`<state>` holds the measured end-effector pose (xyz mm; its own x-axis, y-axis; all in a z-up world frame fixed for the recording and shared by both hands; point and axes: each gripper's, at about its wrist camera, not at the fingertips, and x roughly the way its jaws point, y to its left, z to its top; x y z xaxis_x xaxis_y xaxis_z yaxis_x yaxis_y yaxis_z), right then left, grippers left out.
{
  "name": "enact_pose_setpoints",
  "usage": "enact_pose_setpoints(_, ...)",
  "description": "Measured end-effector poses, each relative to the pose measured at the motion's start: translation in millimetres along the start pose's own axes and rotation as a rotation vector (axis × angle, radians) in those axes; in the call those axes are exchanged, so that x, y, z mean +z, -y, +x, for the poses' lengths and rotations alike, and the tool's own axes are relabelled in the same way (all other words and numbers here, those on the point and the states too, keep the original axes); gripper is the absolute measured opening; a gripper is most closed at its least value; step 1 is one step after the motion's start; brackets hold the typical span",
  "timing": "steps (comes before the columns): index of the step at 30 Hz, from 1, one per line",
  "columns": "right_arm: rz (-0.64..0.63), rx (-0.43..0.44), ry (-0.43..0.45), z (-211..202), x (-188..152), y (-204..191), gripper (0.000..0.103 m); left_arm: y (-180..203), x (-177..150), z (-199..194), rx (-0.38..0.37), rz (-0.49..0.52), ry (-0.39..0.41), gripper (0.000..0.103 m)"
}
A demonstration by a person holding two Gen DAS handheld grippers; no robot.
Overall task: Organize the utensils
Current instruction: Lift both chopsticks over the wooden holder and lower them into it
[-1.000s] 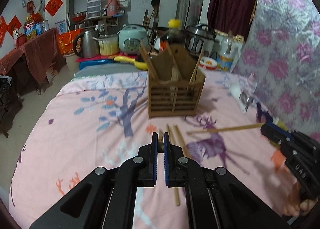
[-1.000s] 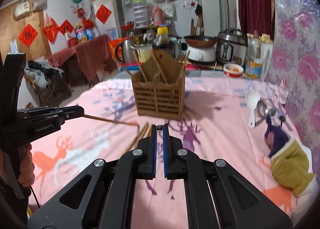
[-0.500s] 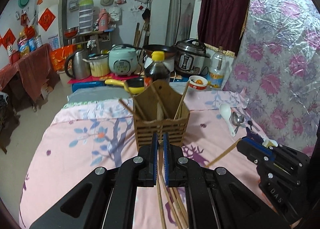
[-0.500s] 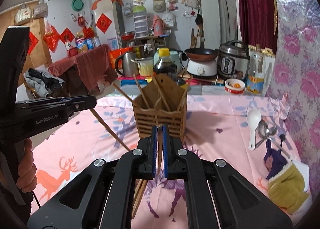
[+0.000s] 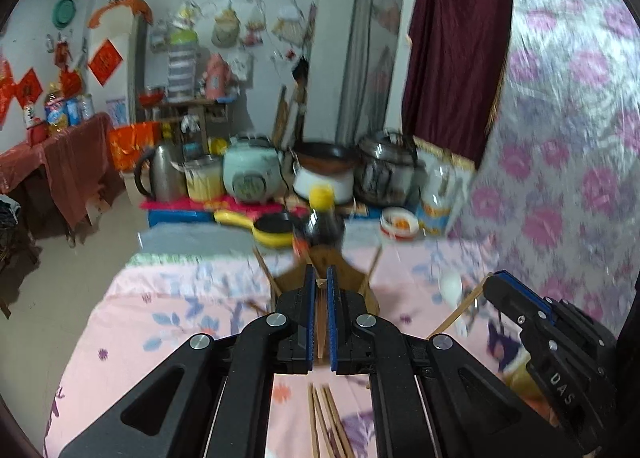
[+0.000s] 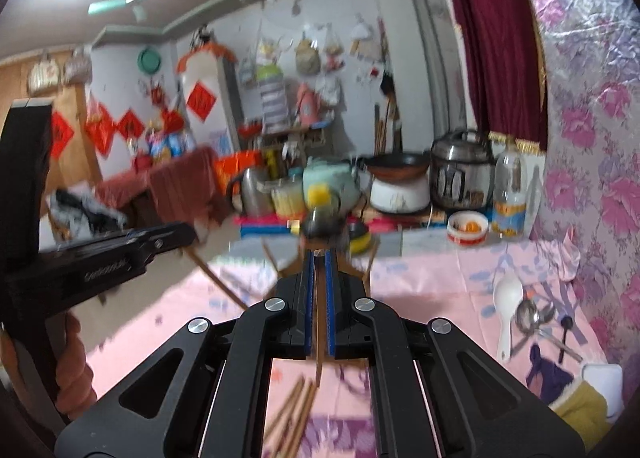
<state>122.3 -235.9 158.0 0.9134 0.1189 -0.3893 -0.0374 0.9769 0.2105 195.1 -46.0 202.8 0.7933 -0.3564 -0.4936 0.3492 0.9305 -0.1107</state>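
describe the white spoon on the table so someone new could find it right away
Start at the pink tablecloth and go to its right side, near the purple flowered wall covering. The white spoon lies there, bowl end pointing toward the far cookers. Its neighbours are shiny metal spoons; it alone is plain white with a wide, deep bowl.

Slatted brown wooden utensil holder (image 5: 370,290), matt. Thin wooden chopsticks (image 6: 292,414), matt. Pink printed cloth table cover (image 6: 432,278), soft sheen. White glossy plastic spoon (image 6: 506,298). Shiny metal spoon (image 6: 526,312). Black matt plastic grippers.
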Motion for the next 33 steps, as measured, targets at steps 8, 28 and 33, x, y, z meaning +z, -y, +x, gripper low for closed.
enact_pose_setpoints(8, 0.098, -0.034, 0.18, 15, 24, 14, 0.006, -9, 22, -1, 0.076, -0.056, 0.166, 0.006)
enact_pose_setpoints(28, 0.015, -0.061, 0.005, 101, 20, 38, 0.013, -28, 5, 85, 0.059, -0.059, 0.034, 0.006)
enact_pose_setpoints(33, 0.082, -0.074, -0.147, 134, 9, 80, 0.042, -37, -1, 106, 0.033, -0.091, -0.032, 0.006)
